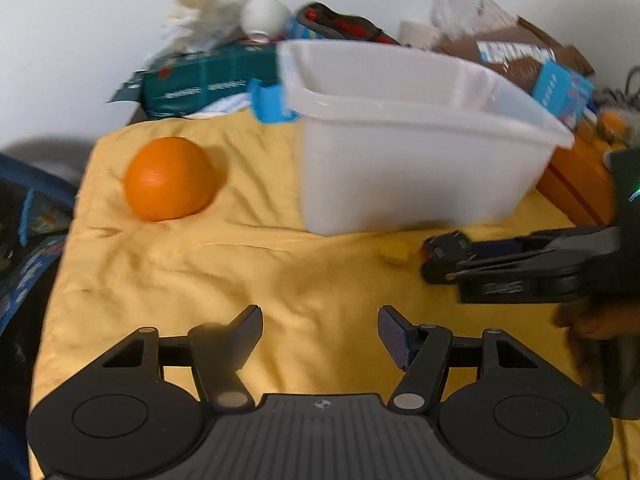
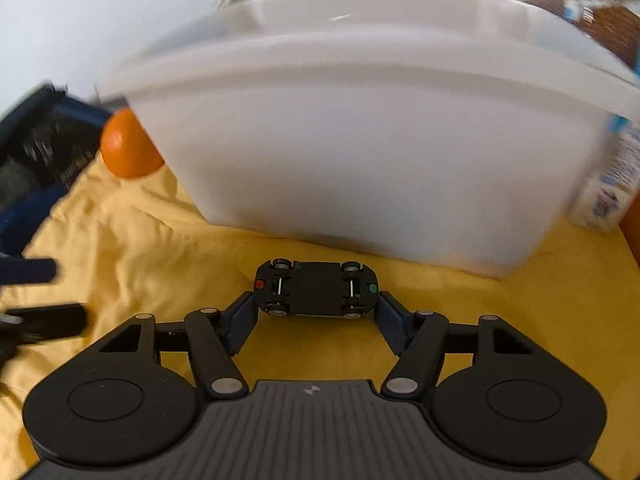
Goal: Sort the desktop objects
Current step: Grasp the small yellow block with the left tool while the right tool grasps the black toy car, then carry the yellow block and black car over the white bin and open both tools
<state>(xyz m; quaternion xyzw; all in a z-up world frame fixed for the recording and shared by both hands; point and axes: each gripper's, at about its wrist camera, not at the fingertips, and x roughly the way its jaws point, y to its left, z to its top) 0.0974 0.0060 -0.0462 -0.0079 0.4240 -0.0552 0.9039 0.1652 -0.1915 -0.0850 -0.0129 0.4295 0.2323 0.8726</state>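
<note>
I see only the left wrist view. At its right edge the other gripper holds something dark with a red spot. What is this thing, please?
Observer: A small black toy car, upside down with its wheels up, gripped end to end by the right gripper.
Operator: Has it only the red spot?
Observer: No. Its underside has a red dot at the left end and a green dot at the right end.
Operator: What stands ahead of the car?
Observer: The side wall of the white plastic tub, directly ahead, filling most of the right wrist view.
</note>
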